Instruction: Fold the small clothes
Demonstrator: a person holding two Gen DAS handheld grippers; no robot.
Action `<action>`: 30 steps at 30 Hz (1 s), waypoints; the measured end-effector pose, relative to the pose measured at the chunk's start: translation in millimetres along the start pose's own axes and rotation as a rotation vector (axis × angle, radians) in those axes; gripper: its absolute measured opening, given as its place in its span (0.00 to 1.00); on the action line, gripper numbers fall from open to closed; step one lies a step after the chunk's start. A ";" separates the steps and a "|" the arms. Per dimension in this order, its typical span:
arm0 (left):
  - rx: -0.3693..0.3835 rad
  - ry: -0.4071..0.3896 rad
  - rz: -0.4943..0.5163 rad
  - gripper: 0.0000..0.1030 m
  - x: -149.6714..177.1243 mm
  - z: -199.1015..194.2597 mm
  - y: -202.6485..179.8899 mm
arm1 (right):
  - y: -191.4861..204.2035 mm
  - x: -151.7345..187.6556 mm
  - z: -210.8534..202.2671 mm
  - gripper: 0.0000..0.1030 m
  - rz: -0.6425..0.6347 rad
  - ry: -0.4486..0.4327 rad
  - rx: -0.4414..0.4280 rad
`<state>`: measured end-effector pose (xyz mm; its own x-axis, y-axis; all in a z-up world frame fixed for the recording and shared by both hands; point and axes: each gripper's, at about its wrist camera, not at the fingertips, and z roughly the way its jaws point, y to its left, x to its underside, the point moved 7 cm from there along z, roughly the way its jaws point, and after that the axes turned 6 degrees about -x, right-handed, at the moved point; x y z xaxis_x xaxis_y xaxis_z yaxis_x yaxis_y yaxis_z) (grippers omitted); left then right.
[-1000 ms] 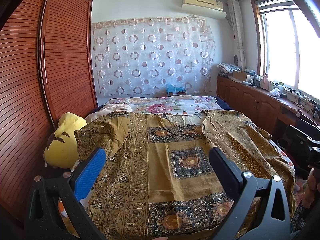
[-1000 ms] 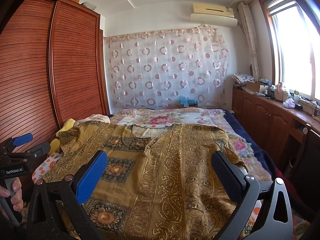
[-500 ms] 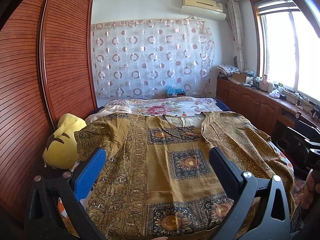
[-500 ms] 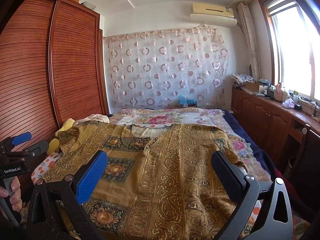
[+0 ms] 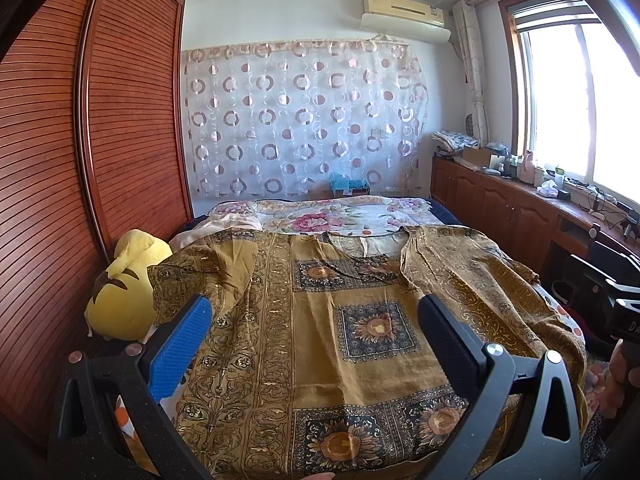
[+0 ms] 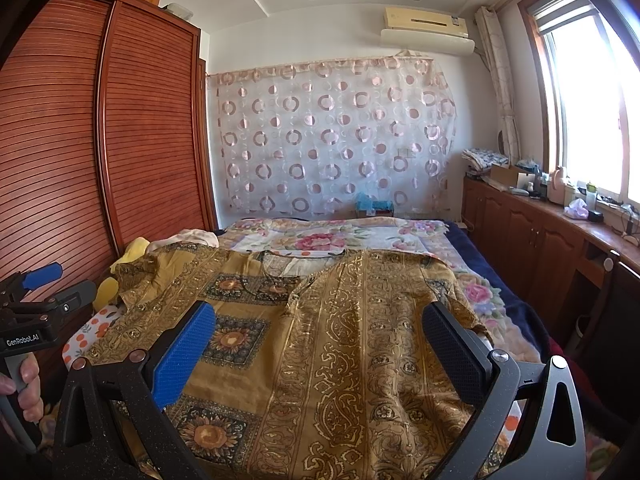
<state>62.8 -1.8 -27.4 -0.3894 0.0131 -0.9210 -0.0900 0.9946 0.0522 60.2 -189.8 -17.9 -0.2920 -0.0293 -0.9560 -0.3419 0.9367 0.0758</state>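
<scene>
Plainly, folding has not begun: the mustard-gold patterned cotton garment (image 5: 320, 344) lies spread flat across the floral-sheeted bed (image 5: 332, 212). Both the left gripper (image 5: 312, 344) and right gripper (image 6: 316, 344) hover above it, jaws wide and empty. Next, I judge, each must descend and pinch an edge.

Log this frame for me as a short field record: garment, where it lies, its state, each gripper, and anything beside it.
garment: mustard patterned top, sunflower squares and paisley bands
surface: bed with floral cover
state: spread flat, neckline toward the far end; one side panel already lies over the middle; sleeve near the wardrobe is rumpled
left gripper: open, above the near hem, holding nothing
right gripper: open, above the near hem, holding nothing
beside garment: yellow plush at the bed edge by the wardrobe
fold progress: barely begun
</scene>
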 end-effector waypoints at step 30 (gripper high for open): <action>0.001 0.001 -0.001 1.00 -0.3 -1.8 0.1 | 1.7 -0.7 1.1 1.00 -0.001 0.000 -0.006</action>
<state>61.2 -1.9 -26.4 -0.3901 0.0122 -0.9207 -0.0890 0.9947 0.0509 60.8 -187.7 -17.4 -0.2919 -0.0299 -0.9560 -0.3477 0.9344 0.0769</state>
